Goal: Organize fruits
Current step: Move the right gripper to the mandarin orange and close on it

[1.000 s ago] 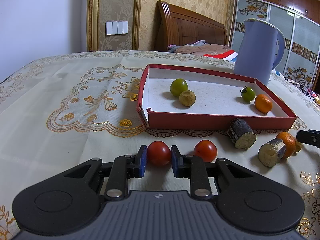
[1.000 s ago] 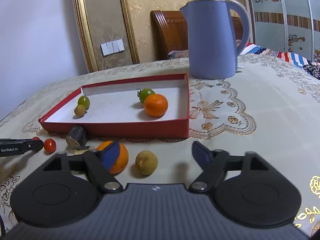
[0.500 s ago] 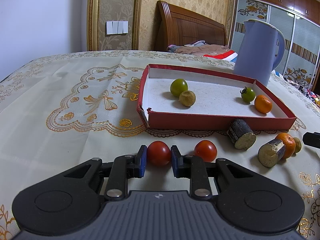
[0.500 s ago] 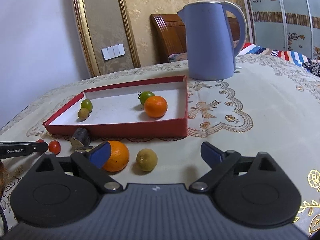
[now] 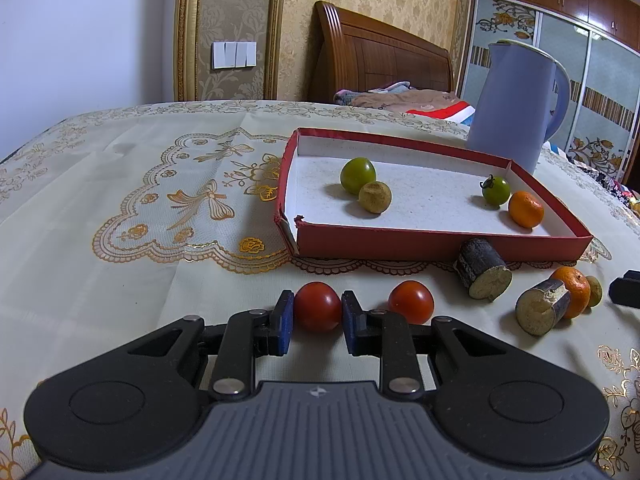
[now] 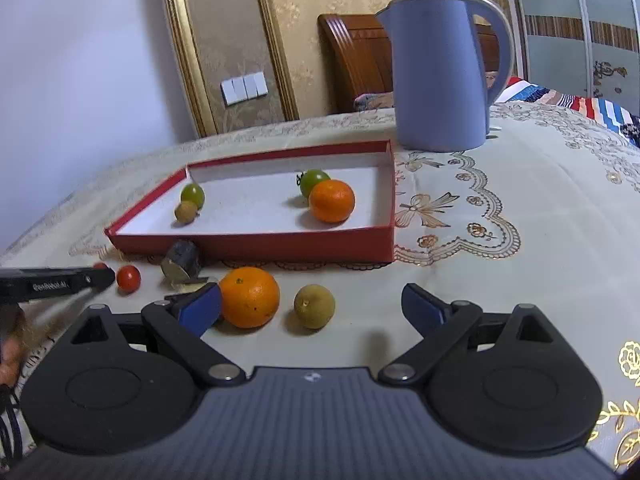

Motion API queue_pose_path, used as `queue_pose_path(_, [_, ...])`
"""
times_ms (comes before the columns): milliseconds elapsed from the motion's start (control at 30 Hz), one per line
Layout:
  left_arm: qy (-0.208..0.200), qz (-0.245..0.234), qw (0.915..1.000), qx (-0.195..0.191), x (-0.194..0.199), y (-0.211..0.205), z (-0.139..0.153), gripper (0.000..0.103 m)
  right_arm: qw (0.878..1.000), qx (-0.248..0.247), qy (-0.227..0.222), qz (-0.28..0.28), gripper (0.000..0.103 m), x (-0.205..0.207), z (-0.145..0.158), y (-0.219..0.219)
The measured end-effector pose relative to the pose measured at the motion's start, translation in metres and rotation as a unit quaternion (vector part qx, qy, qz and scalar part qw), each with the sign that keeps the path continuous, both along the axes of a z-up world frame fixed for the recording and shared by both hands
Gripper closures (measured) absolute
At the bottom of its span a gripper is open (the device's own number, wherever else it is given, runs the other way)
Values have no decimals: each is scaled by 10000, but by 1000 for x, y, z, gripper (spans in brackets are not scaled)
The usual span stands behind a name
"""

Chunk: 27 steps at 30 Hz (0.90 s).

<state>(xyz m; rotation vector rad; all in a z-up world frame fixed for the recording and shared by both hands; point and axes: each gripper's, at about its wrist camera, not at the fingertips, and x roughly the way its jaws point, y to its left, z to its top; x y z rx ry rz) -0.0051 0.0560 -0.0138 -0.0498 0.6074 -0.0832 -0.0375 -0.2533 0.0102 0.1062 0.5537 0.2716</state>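
Left wrist view shows us four fruits in the red tray (image 5: 420, 240), our left hand-held gripper (image 5: 317, 316) clamping a tomato (image 5: 318, 307), our right hand-held gripper (image 6: 312, 306) spread wide and empty, five pieces left on the counter (image 5: 120, 240).

Red tray (image 5: 440, 242): shallow, white floor, flat on tablecloth. Inside: green tomato (image 5: 357, 175) touching tan round fruit (image 5: 374, 197) at left; stemmed green tomato (image 5: 496, 190) beside small orange (image 5: 525, 209) at right.

Outside, before tray: two red tomatoes (image 5: 318, 307) (image 5: 411, 302), two cut dark-skinned stubs (image 5: 483, 275) (image 5: 542, 312) lying on sides, large orange (image 6: 249, 297), yellowish round fruit (image 6: 314, 306) just beside.
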Motion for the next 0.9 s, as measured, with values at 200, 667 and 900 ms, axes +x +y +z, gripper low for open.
queue_pose_path(200, [1,-1,10000,-2,0,0,0,78,9980,-594,-136,174,11,3,2,26])
queue_pose_path(667, [1,-1,10000,1,0,-1,0,78,9898,-1322,-434,300,21,15,1,55])
queue_pose_path(900, [0,-1,10000,-1,0,-1,0,78,9849,-1521,-151,814,35,26,-5,74])
